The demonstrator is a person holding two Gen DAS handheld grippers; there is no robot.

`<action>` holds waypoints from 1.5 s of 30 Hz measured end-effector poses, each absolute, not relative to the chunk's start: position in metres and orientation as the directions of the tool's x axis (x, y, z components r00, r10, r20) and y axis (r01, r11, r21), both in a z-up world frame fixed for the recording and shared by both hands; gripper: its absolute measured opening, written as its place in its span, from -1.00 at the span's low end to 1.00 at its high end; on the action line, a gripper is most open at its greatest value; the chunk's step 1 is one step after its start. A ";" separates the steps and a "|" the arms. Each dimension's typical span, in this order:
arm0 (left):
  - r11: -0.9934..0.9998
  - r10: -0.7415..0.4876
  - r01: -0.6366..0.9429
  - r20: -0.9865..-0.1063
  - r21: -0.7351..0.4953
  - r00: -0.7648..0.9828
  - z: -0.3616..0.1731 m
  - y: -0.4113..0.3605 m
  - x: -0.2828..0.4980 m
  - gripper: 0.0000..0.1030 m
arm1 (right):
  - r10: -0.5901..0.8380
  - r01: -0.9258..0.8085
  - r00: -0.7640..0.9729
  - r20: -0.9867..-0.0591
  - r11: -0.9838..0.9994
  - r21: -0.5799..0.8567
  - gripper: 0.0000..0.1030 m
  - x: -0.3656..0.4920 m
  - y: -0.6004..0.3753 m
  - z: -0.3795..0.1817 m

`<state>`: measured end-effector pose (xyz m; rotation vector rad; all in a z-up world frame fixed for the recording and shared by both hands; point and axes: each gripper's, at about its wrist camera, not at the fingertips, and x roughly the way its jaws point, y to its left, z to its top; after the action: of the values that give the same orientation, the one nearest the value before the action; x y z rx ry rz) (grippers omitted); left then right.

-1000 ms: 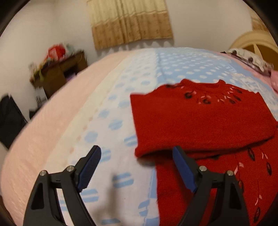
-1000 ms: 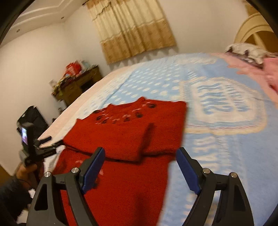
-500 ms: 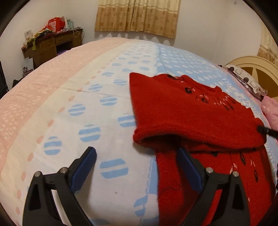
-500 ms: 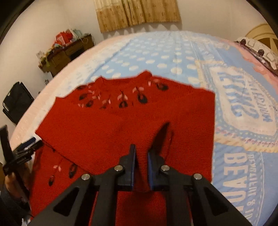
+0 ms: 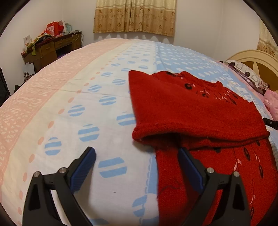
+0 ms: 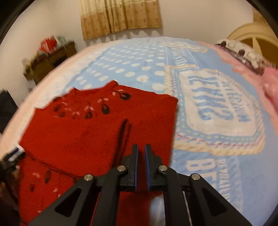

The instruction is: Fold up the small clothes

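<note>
A red sweater (image 5: 196, 111) lies on the bed (image 5: 73, 97), filling the centre and lower right of the left wrist view. A sleeve is folded across the body, making a thick rolled edge that runs across the middle right of the frame, with the lower body of the sweater spreading below it toward the bottom right. Dark and pale stitched motifs show near the neckline and on the lower part.

The left gripper (image 5: 137, 156) sits at the bottom of its frame with its blue-padded fingers wide apart. One finger is over the bare bedspread, the other over the sweater's lower left edge, just below the rolled fold; it holds nothing.

In the right wrist view, which is blurred, the sweater (image 6: 97, 132) fills the centre and lower left. The right gripper (image 6: 141, 153) is at the bottom centre, its fingers drawn nearly together with only a thin gap between the pads, over the sweater near its right edge. Whether cloth is pinched between them cannot be told.

A curtain (image 5: 134, 16) hangs at the top centre of the left wrist view, a cluttered wooden desk (image 5: 52, 47) stands at the upper left, and a cream headboard (image 5: 255, 60) shows at the right edge.
</note>
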<state>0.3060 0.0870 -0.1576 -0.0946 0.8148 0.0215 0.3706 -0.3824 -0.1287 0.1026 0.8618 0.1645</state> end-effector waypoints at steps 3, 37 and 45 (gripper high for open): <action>0.996 -0.015 -0.056 -0.728 -0.073 0.686 -0.158 0.086 0.306 0.91 | 0.240 -0.151 0.645 -0.725 0.971 0.188 -0.33 0.367 -0.376 -0.119; 0.992 -0.022 -0.073 -0.700 -0.106 0.714 -0.146 0.097 0.298 0.95 | 0.105 -0.062 0.613 -0.783 0.994 0.085 0.46 0.376 -0.399 -0.140; 0.997 0.063 -0.077 -0.668 0.008 0.741 -0.123 0.087 0.327 1.00 | 0.224 -0.211 0.672 -0.705 0.972 0.107 0.46 0.362 -0.363 -0.108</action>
<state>0.3274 0.0869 -0.1233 -0.0207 0.7320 0.0770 0.3624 -0.3628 -0.1083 0.0166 0.7965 0.2448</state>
